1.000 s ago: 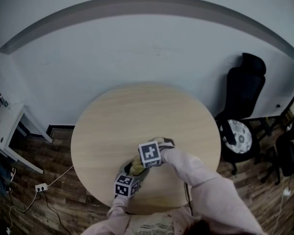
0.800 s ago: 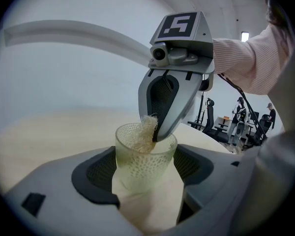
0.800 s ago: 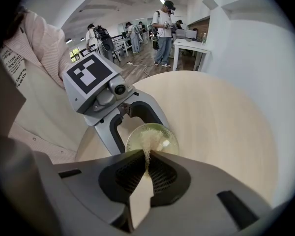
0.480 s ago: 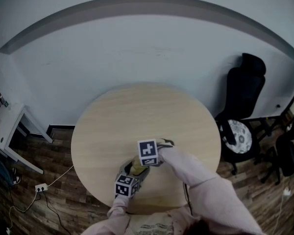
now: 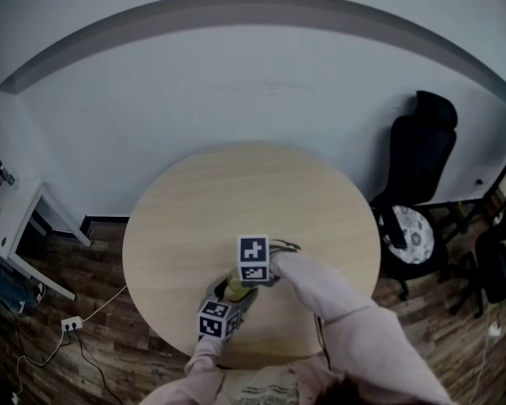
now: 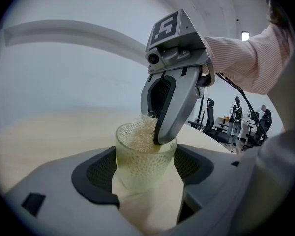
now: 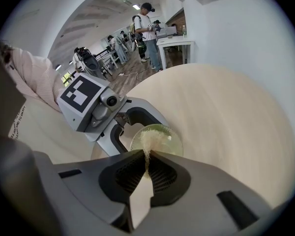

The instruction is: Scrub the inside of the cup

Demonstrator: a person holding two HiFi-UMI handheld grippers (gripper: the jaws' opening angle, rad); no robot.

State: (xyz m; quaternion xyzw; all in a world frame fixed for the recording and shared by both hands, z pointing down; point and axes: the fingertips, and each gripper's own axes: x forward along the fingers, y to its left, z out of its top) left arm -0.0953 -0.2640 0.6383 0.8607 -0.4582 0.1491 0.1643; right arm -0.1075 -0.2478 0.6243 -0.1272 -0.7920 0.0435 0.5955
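Pale, straw-like fibres of a scrubber (image 7: 148,142) are pinched between the right gripper's (image 7: 147,157) jaws, which are pressed almost together on the wad so that only a thin strand shows at the tips. Straight ahead of those tips, at 12 o'clock in the right gripper view, the fibres reach down into the open mouth of the cup (image 6: 143,163), a translucent yellow-green tumbler with a dimpled wall.

The left gripper's (image 6: 145,173) jaws are spread around the cup and clamp its lower wall, one pad at 9 o'clock and one at 3 o'clock. The cup stands upright, long axis vertical, mouth up. In the left gripper view the right gripper comes down from 1 o'clock, its fingers tilted. One fingertip is just inside the rim on the 3 o'clock side and the scrubber is bunched against the wall near 12 o'clock.

The coming move turns on that alignment. The cup's axis runs up and down, the scrubbing jaws enter at a slant, and the right gripper is the one working inside. I judge a deeper, more vertical push is needed to reach the bottom.

Both grippers sit near 6 o'clock on the round wooden table (image 5: 236,192), close to the person. Whether the cup's base touches the tabletop cannot be told.
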